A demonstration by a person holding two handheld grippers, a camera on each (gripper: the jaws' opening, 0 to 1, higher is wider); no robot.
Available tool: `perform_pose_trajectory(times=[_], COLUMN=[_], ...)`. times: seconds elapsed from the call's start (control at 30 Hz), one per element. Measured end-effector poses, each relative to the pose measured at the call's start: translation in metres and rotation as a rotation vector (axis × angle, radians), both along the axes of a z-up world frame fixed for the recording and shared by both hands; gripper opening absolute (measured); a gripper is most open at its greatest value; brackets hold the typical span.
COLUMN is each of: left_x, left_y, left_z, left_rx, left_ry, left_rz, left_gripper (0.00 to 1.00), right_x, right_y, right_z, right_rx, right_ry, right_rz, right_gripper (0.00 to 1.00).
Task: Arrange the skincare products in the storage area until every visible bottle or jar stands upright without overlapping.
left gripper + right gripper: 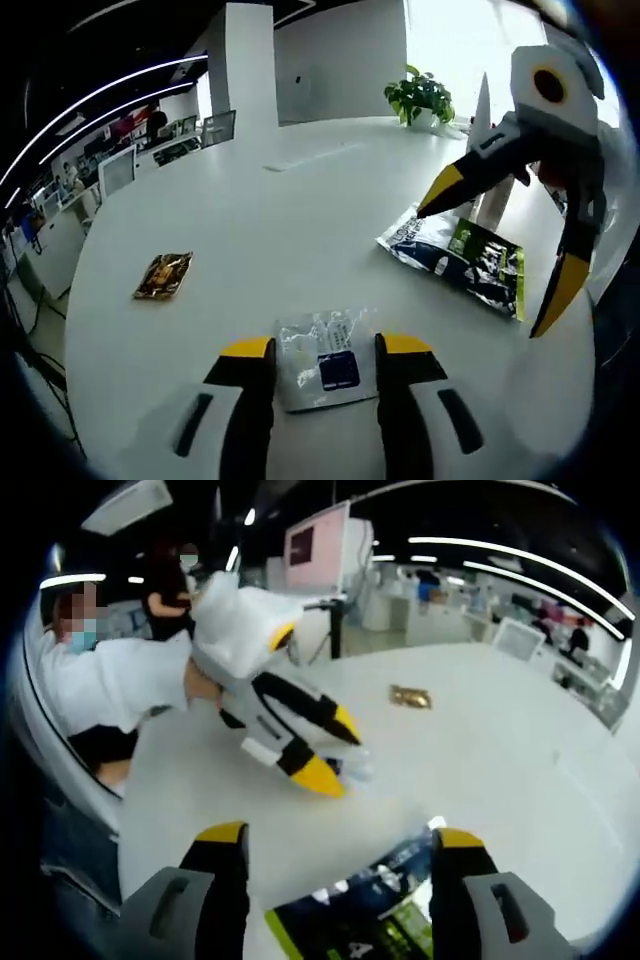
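On a round white table [250, 230], the left gripper view looks down at a flat clear sachet [322, 358] with a dark blue label, lying between the spread yellow-tipped jaws of the left gripper [322, 347], which do not seem to press it. To the right lies a glossy dark pouch [462, 255] with green and white print, crinkled and flat. The right gripper [495, 250] hangs over it, jaws wide apart. Far left rests a small brown packet [163, 275]; a potted plant [420, 97] stands at the far edge.

From the right gripper view, the same dark pouch [375, 905] sits low between that gripper's [340, 835] open jaws, its green edge nearest. Beyond it the left gripper [335, 750] angles down at the table [480, 730], its tips at a pale blur that may be the sachet. A person's white sleeve [110, 685] holds it. The brown packet [410, 696] lies farther off.
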State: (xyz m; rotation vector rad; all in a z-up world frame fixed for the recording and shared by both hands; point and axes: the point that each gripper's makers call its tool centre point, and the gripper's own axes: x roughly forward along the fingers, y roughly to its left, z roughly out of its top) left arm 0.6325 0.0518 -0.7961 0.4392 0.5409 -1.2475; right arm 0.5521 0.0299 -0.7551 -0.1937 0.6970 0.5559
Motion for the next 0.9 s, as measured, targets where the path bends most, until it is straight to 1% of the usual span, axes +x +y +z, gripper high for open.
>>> perform_pose_trajectory(times=[0.03, 0.07, 0.1, 0.17, 0.2, 0.27, 0.33, 0.37, 0.4, 0.43, 0.47, 0.5, 0.53, 0.57, 0.63, 0.7, 0.77, 0.8, 0.83, 0.9], left_x=[-0.002, -0.004, -0.010, -0.015, -0.017, -0.019, -0.020, -0.020, -0.024, -0.024, -0.025, -0.024, -0.028, -0.032, -0.037, -0.038, -0.038, -0.039, -0.041, -0.042], left_y=[0.001, 0.000, 0.001, 0.000, 0.002, 0.003, 0.005, 0.003, 0.001, 0.006, 0.007, 0.012, 0.002, 0.009, 0.015, 0.019, 0.020, 0.020, 0.021, 0.024], left_z=[0.000, 0.000, -0.002, -0.003, -0.002, 0.001, 0.002, 0.005, 0.012, 0.008, 0.008, 0.001, 0.010, 0.005, 0.012, 0.015, 0.014, 0.012, 0.012, 0.012], left_rx=[0.002, 0.000, 0.008, 0.002, 0.004, 0.000, -0.013, -0.043, -0.094, -0.063, -0.063, -0.018, -0.097, -0.056, -0.052, -0.052, -0.048, -0.044, -0.040, -0.034], left_ry=[0.004, -0.004, 0.006, -0.002, 0.001, -0.003, 0.007, 0.012, 0.041, 0.036, 0.029, 0.011, -0.001, 0.014, 0.016, 0.017, 0.015, 0.025, 0.027, 0.024], left_rz=[-0.008, -0.032, -0.056, -0.092, -0.095, -0.101, -0.100, -0.098, -0.095, -0.103, -0.110, -0.109, -0.119, -0.107, -0.097, -0.093, -0.103, -0.105, -0.108, -0.106], left_gripper=[0.38, 0.38, 0.38, 0.38, 0.38, 0.38, 0.37, 0.29, 0.15, 0.06, 0.08, 0.13, 0.16, 0.16, 0.15, 0.15, 0.17, 0.18, 0.19, 0.20], right_x=[0.000, 0.000, 0.000, 0.000, 0.000, 0.000, 0.000, 0.000, -0.001, -0.001, -0.001, -0.001, -0.002, -0.002, -0.004, -0.008, -0.010, -0.011, -0.012, -0.015], right_y=[0.000, 0.001, 0.002, 0.006, 0.007, 0.008, 0.008, 0.009, 0.009, 0.009, 0.009, 0.009, 0.009, 0.009, 0.011, 0.015, 0.021, 0.023, 0.029, 0.034], right_z=[0.000, -0.001, -0.001, -0.002, -0.003, -0.005, -0.007, -0.009, -0.010, -0.011, -0.012, -0.014, -0.015, -0.015, -0.015, -0.014, -0.014, -0.014, -0.015, -0.020], right_rx=[-0.001, 0.004, 0.010, 0.031, 0.044, 0.046, 0.049, 0.054, 0.060, 0.064, 0.065, 0.063, 0.058, 0.057, 0.061, 0.068, 0.070, 0.069, 0.064, 0.047], right_ry=[-0.001, 0.000, 0.003, 0.010, 0.019, 0.025, 0.032, 0.039, 0.044, 0.049, 0.050, 0.054, 0.057, 0.057, 0.060, 0.060, 0.050, 0.044, 0.033, 0.048], right_rz=[0.000, 0.003, 0.004, 0.005, 0.004, 0.001, -0.001, -0.006, -0.008, -0.008, -0.012, -0.015, -0.012, -0.011, -0.005, 0.010, 0.035, 0.047, 0.076, 0.093], right_gripper=[0.67, 0.63, 0.60, 0.53, 0.49, 0.43, 0.36, 0.35, 0.34, 0.34, 0.34, 0.35, 0.35, 0.35, 0.35, 0.34, 0.34, 0.34, 0.34, 0.33])
